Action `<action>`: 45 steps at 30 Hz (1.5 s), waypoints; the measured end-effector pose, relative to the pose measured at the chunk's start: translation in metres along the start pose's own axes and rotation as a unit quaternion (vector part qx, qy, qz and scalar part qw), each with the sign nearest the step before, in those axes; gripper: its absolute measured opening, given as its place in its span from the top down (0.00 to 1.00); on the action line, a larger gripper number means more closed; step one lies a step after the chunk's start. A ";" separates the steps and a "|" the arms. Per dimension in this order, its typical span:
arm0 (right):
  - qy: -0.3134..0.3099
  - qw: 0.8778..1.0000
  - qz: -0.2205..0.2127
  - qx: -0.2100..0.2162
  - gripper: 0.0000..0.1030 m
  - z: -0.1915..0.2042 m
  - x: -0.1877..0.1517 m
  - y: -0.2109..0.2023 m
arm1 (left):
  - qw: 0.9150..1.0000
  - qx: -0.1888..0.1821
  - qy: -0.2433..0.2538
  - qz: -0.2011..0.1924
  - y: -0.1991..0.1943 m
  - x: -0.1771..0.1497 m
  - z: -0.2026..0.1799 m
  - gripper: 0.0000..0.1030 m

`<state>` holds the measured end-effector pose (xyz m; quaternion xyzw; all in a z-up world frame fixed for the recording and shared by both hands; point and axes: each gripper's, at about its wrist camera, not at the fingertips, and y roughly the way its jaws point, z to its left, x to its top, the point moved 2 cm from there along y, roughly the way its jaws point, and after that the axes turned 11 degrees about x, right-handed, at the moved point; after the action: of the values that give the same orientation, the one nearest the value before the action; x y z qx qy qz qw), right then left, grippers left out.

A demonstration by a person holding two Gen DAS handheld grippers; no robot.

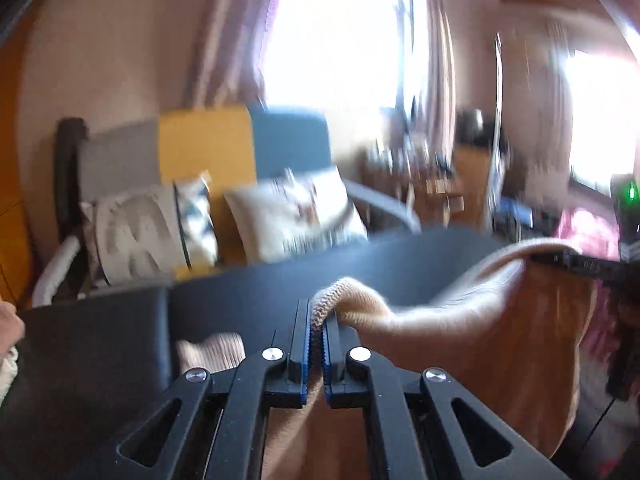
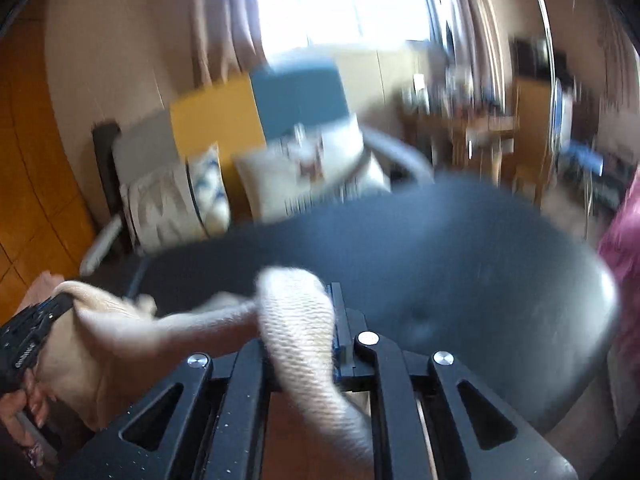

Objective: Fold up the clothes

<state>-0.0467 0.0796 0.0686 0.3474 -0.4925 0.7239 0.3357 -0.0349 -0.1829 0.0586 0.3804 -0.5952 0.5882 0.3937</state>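
Observation:
A beige knit garment (image 1: 460, 320) hangs stretched between my two grippers above a dark table (image 1: 260, 292). My left gripper (image 1: 318, 320) is shut on its ribbed edge. The right gripper shows at the right edge of the left wrist view (image 1: 576, 264), holding the other end. In the right wrist view my right gripper (image 2: 320, 312) is shut on the knit garment (image 2: 296, 320), which drapes over the left finger and hides it. The left gripper (image 2: 44, 316) shows at the left, holding the cloth. Both views are motion-blurred.
The dark table (image 2: 460, 260) has a rounded far edge. Behind it stands a sofa (image 1: 248, 160) with grey, yellow and blue cushions and patterned pillows (image 1: 296, 212). Bright windows and curtains at the back. Pink cloth (image 2: 624, 240) at the right. Cluttered wooden furniture (image 2: 480, 128) far right.

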 end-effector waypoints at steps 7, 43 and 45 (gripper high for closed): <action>0.013 0.990 -0.122 0.062 0.96 0.024 0.064 -0.062 | 0.986 0.019 -0.071 -0.146 -0.071 0.058 0.051 0.96; -0.124 0.942 -0.259 0.176 0.96 0.153 0.161 -0.144 | 0.973 -0.198 -0.119 0.013 -0.103 0.051 0.003 0.80; -0.127 0.943 -0.255 0.172 0.96 0.152 0.157 -0.146 | 0.959 -0.237 -0.148 0.044 -0.079 0.037 0.001 0.80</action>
<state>0.0166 0.0007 0.3110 0.6032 -0.2942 0.6371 0.3791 0.0221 -0.1846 0.1242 0.3326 -0.7854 0.3841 0.3535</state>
